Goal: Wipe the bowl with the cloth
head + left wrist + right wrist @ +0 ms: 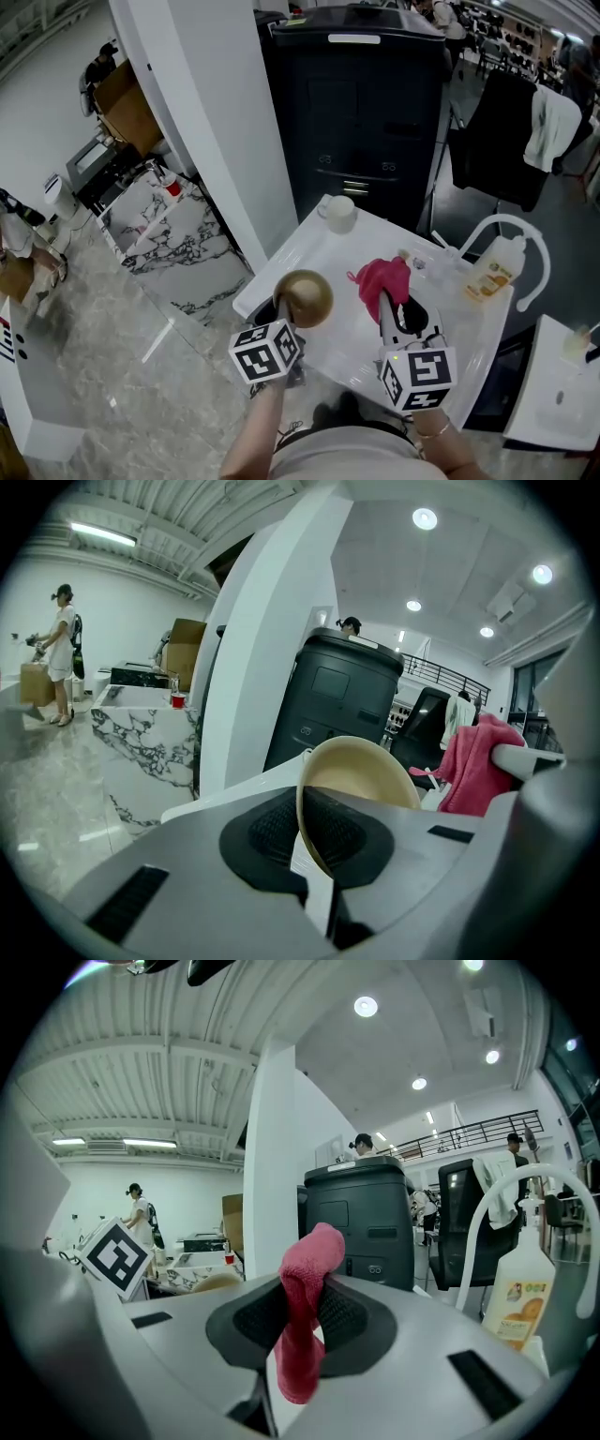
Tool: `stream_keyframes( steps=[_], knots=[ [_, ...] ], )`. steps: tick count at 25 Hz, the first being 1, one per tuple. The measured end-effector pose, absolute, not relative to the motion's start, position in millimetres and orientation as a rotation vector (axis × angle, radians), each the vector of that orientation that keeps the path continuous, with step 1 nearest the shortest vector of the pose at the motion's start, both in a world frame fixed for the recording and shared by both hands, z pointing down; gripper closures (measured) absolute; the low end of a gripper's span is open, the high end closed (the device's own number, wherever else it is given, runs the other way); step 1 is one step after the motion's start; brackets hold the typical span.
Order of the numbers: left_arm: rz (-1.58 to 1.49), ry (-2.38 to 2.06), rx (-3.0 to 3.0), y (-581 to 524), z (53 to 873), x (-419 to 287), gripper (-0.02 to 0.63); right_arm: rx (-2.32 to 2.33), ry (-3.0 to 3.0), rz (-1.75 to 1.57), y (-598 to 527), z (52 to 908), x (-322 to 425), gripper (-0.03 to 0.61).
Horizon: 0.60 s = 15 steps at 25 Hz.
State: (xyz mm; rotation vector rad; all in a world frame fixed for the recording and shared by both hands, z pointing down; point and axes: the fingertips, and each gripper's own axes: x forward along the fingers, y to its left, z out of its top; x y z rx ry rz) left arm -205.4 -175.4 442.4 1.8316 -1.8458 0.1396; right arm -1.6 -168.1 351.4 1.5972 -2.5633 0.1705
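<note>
Left gripper (pixel 310 847): jaws nearly fully closed, ribbed black pads pinched on the thin rim of the round tan bowl (pixel 364 778). The bowl is clear of the surface and tipped on its side. Its inside is smooth, matt and cream-toned in the left gripper view. Its outside is rounded, glossy and golden-brown in the head view. It hangs over the near-left edge of the white glossy table (pixel 302 247).

Right gripper (pixel 302 1324): jaws drawn close together, clamped on the magenta-pink cloth (pixel 307 1283). The fabric is soft with a fine looped weave, bunched into a thick fold. A rounded hump stands above the pads and a limp tail hangs below.

In the head view the cloth sits to the right of the bowl, near it, with a gap between them.

Also on the table:
- pale translucent plastic bottle with an orange label (pixel 491 272), far right
- small white round container (pixel 338 213), far edge

Behind the table: tall dark boxy cabinet (pixel 356 122).
</note>
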Motion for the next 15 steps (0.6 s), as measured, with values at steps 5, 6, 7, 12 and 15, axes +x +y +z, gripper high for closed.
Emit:
stream_keyframes(
  steps=[5, 6, 7, 12, 15],
  knots=[
    [0.189, -1.811, 1.838, -199.8, 457.3, -194.6, 0.588, 1.610, -2.541, 0.189, -175.2, 358.0, 5.2, 0.500],
    [0.201, -1.801, 1.840, -205.0, 460.3, -192.0, 0.588, 1.612, -2.536, 0.195, -177.0, 359.5, 6.4, 0.500],
    [0.211, -1.790, 1.842, -210.0, 463.7, -189.1, 0.588, 1.615, -2.530, 0.201, -178.9, 361.1, 7.7, 0.500],
    [0.271, -1.745, 1.847, -238.9, 485.7, -175.9, 0.588, 1.626, -2.509, 0.227, -191.3, 368.8, 12.7, 0.500],
    [0.321, -1.732, 1.841, -255.4, 501.8, -171.5, 0.588, 1.627, -2.497, 0.240, -198.4, 374.0, 14.4, 0.500]
  ],
)
